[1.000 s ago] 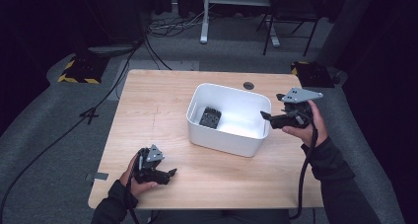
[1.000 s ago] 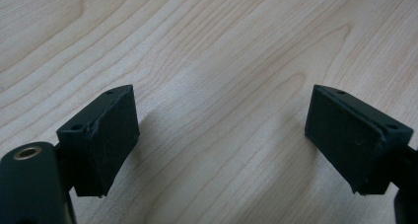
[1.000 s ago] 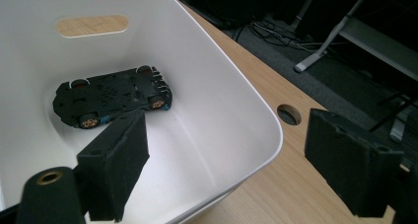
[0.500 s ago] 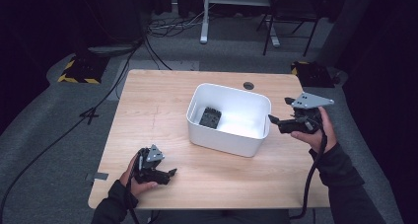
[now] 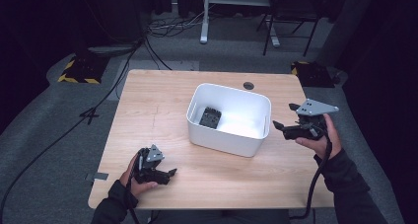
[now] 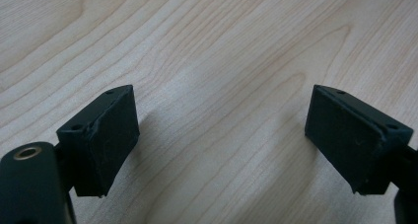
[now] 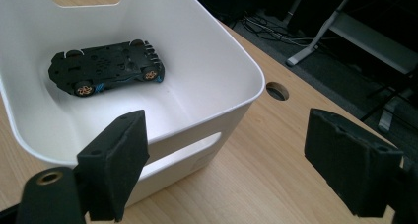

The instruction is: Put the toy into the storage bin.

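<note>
A white plastic bin stands mid-table, and a black toy car lies upside down inside it at its left end. The right gripper view shows the car with its wheels up on the bin floor. My right gripper hovers open just right of the bin's right wall, jaws wide apart and empty. My left gripper rests low near the table's front left, also open, with bare wood between its jaws.
The wooden table has a round cable hole behind the bin. Cables and a desk leg lie on the grey floor beyond. Yellow-black striped plates sit off the table's far left corner.
My right gripper has drawn back to the right, away from the bin's rim, and dropped slightly. The left gripper has stayed put.
</note>
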{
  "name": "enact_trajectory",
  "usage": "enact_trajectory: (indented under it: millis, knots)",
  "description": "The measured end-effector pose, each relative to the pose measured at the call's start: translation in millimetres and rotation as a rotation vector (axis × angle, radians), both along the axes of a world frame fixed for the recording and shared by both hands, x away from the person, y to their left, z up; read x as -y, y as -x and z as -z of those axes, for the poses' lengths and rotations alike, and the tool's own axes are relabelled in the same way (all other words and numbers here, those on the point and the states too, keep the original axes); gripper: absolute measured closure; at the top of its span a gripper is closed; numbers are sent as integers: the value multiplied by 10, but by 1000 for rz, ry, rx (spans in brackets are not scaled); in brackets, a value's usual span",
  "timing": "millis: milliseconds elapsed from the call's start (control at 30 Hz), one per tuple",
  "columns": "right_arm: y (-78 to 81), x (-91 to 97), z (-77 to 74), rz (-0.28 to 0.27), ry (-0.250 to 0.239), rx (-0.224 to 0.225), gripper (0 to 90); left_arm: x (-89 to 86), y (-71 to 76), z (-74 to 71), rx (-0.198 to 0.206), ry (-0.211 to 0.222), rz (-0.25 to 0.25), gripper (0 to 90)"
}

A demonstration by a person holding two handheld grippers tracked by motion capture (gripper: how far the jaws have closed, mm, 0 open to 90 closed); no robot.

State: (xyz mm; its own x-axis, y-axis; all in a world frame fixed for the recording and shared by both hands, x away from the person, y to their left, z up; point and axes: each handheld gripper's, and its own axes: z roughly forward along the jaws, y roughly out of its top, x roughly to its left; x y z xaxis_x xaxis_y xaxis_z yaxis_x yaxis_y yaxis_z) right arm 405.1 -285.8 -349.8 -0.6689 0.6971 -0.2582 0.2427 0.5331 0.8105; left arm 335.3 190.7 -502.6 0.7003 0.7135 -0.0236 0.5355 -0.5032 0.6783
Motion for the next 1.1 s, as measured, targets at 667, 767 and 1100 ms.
enact_trajectory:
  millis: [667, 767, 1100]
  knots:
    - [148, 118, 349, -1, 48, -26, 174, 4, 2, 2, -2, 4, -3, 132]
    - [176, 141, 402, 1, 52, -36, 174, 2, 2, -2, 1, -2, -5, 132]
    - [248, 254, 579, 7, 59, -69, 174, 4, 3, 1, -3, 3, -5, 132]
